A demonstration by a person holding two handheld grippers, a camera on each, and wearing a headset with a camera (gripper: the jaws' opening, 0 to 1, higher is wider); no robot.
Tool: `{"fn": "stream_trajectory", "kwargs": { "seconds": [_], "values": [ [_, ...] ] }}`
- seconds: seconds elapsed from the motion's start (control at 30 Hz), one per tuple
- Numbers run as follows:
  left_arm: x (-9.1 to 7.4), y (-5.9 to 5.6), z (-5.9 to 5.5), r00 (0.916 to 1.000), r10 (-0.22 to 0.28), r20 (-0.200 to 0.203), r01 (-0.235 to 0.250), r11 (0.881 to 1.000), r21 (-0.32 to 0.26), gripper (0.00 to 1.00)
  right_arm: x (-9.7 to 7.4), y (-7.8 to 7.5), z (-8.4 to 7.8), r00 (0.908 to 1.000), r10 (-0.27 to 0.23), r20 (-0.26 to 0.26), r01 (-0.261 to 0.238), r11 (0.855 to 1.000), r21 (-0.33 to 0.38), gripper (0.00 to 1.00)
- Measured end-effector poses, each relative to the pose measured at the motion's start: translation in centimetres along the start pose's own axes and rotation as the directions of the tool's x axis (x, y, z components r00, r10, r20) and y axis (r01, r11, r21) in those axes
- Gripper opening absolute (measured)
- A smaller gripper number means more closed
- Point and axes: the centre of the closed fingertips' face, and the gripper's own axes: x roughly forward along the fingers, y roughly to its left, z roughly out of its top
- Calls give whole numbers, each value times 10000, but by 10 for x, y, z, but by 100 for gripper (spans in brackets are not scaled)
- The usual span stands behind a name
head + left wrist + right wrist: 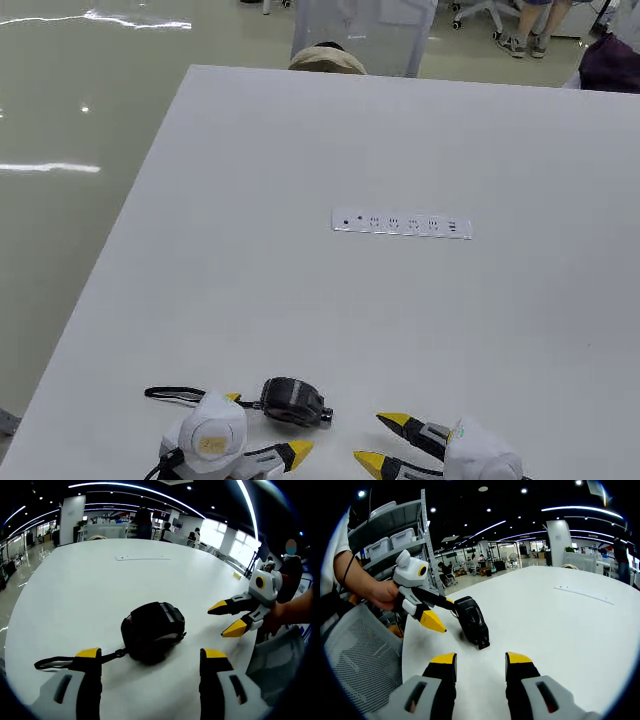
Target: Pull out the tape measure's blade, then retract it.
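While the tape measure lies at the table's 6 o'clock edge between the open left gripper's jaws, we judge its case rigid and slick, best squeezed across the flanks, leaving the blade's springy hook to the open right gripper at its 3 o'clock.

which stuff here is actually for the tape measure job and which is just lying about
For the job:
tape measure, blade not out, with its strap
left tongs, open
right tongs, open

Just lying about:
power strip further up the table
mesh chair beside the table
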Motion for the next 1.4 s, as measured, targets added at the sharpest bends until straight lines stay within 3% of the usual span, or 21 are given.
{"fn": "stream_trajectory", "kwargs": {
  "seconds": [0.13, 0.2, 0.37, 0.77, 1.13, 1.4],
  "values": [
    [-6, 0, 1, 9999, -95, 81, 95, 9999, 45, 79, -5, 3, 2, 10000, -52, 44, 53, 10000, -54, 39],
    [-8, -1, 4, 9989, -308, 340, 314, 9994, -172, 80, -7, 3, 1, 9999, -80, 64, 80, 9999, -93, 39],
    [-14, 2, -3, 9987, -416, 288, 416, 9991, 0, 80, -14, 5, 0, 9998, -188, 37, 188, 9998, -72, 40],
    [-30, 10, -10, 9985, -379, 406, 395, 9984, -392, 79, -30, 7, -3, 9988, -488, -34, 488, 9988, -89, 44],
    [-46, 12, -28, 9988, -466, 174, 470, 9987, -183, 80, -46, 8, -5, 9975, -647, -278, 637, 9973, -354, 50],
    [-59, 18, -40, 9993, -346, 170, 351, 9989, -313, 80, -59, 7, -1, 9964, -835, -121, 829, 9958, -387, 51]
  ]
}}
